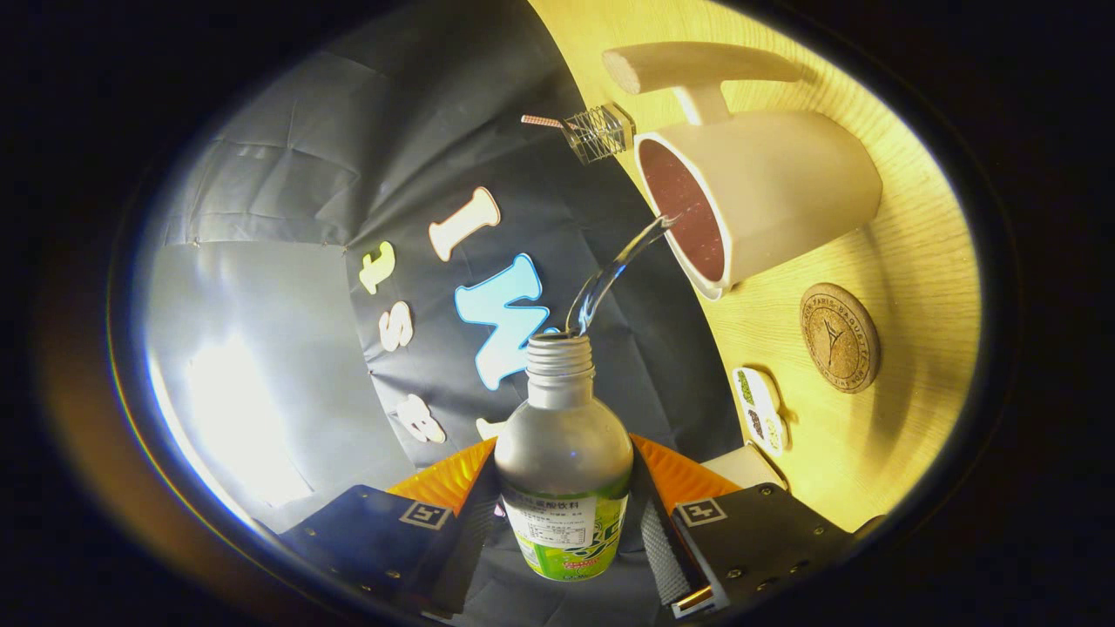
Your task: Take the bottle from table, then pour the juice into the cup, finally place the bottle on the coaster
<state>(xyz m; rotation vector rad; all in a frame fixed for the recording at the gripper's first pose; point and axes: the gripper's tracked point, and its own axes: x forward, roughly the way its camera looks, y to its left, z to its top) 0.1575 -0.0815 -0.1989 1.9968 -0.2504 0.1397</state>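
My gripper (564, 522) is shut on a silver bottle (564, 453) with a green label, which sits between my two fingers with its open threaded neck pointing ahead. The view is rolled sideways, so the wooden table (906, 261) stands to the right. A clear stream of liquid (614, 279) arcs from the bottle mouth into the cream cup (766, 205), whose inside looks dark reddish. The round cork coaster (839, 338) lies on the table beside the cup, with nothing on it.
A wooden-handled tool (697, 65) rests by the cup, and a small wire-mesh piece with a striped stick (597, 132) lies at the table's edge. A small oval dish with green bits (760, 409) sits near the coaster. Black cloth wall fills the background.
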